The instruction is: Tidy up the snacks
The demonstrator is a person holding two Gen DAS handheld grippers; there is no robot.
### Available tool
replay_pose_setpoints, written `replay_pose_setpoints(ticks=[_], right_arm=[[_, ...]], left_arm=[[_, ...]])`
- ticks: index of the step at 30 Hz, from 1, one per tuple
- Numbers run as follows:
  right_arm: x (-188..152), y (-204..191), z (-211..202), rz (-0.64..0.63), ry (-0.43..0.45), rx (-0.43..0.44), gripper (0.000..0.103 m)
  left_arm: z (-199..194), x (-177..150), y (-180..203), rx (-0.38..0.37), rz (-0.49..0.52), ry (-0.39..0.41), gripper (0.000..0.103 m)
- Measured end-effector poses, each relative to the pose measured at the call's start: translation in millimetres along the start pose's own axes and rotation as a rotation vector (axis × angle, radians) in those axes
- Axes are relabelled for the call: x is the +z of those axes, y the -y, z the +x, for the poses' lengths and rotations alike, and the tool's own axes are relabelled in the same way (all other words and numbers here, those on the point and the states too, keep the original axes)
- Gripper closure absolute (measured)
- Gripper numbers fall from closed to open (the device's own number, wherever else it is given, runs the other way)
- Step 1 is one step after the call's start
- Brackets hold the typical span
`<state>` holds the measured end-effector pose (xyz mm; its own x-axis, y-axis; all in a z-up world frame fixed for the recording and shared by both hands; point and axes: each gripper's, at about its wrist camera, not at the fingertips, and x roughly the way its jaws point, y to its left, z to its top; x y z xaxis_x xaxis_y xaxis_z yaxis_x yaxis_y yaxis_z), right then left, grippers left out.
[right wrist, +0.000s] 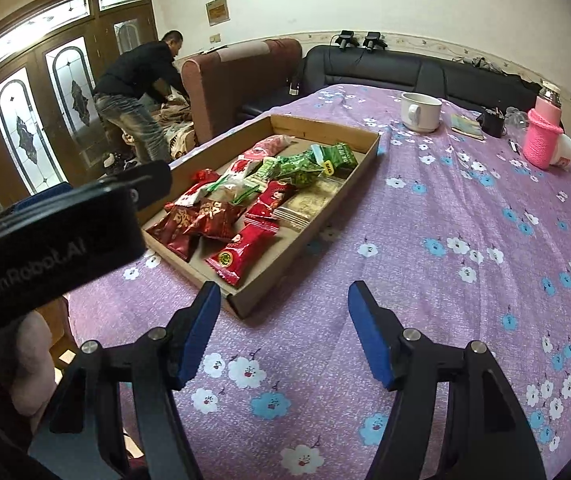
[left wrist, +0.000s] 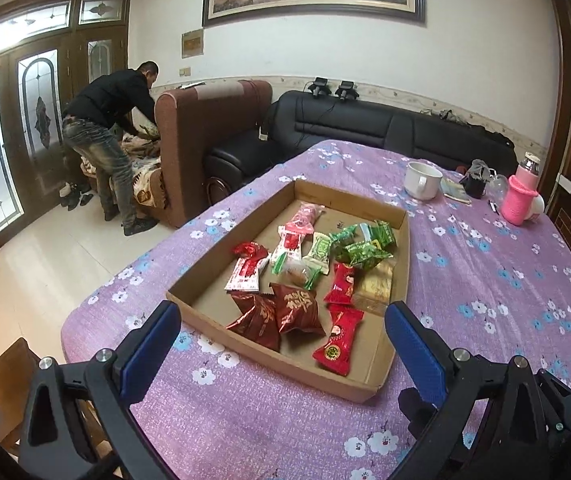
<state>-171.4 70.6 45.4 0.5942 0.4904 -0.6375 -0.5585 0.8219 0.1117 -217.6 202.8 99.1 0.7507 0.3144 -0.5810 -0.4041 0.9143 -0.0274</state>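
Left gripper (left wrist: pixel 281 332): jaws wide apart, nothing between the blue pads; it hangs over the near end of the box.
Right gripper (right wrist: pixel 285 332): jaws apart and empty, above the purple flowered tablecloth (right wrist: pixel 445 240), just short of the box's near corner.
Container: a shallow cardboard box (left wrist: pixel 189 300) lies flat on the cloth, open on top.
Contents, near end: a red packet (left wrist: pixel 337 342) and two dark red pillow packs (left wrist: pixel 275 314), overlapping.
Contents, middle: a gold packet (left wrist: pixel 375 286) against the right wall, white-and-red packets (left wrist: pixel 247 270) towards the left.
Contents, far end: green packets (left wrist: pixel 359 246) bunched together, then a pink packet (left wrist: pixel 305 216); the far corner is bare.
Progress: every snack in view is already in the box, none on the cloth. By my reading gathering is done; sorting by kind is left, since the colours lie only loosely grouped and tumbled.
Beyond: a white mug (left wrist: pixel 421 180) and a pink bottle (left wrist: pixel 519 196), well apart from the box.
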Motion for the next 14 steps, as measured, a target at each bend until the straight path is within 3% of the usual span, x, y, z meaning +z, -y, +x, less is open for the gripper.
replay_pose_setpoints(ticks=[14], right_arm=[[0.8, 8.7, 3.1, 0.043, -0.012, 0.000, 0.035]], left_arm=[[0.6, -1.7, 18.8, -0.006, 0.064, -0.016, 0.001]])
